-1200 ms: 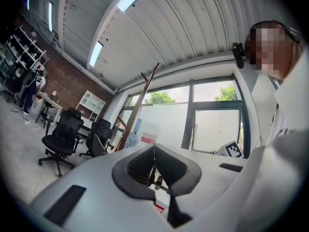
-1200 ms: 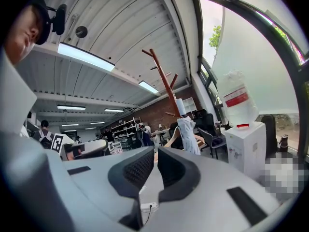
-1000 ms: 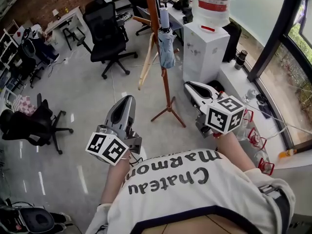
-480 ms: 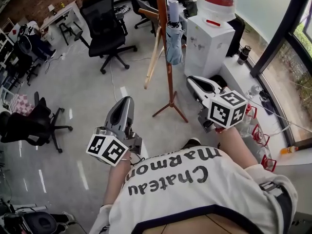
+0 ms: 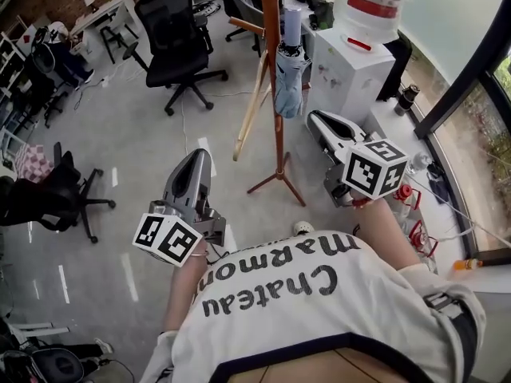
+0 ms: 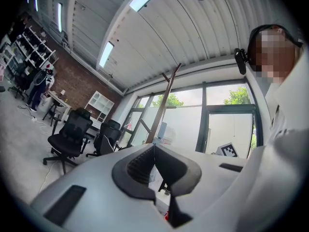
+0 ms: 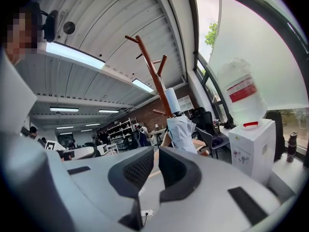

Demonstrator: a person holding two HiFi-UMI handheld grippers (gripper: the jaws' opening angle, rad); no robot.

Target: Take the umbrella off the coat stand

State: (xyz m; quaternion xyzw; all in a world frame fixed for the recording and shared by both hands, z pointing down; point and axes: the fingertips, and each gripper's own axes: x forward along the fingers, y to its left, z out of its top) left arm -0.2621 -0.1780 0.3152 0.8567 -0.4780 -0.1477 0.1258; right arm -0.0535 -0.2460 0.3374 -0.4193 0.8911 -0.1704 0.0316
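Umbrella (image 5: 291, 82) hangs on coat stand (image 5: 278, 138); shirt (image 5: 319, 317) apparently reads "Chateau Marmon".

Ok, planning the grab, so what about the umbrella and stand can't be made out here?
Stand top: cut off by the head view's upper edge.
Umbrella: what it hangs by, too small in the right gripper view.
Its lower end: behind the right claw there.

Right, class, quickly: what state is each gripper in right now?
Left gripper: closed, holding nothing.
Right gripper: closed, holding nothing; the umbrella hangs on the coat stand ahead.
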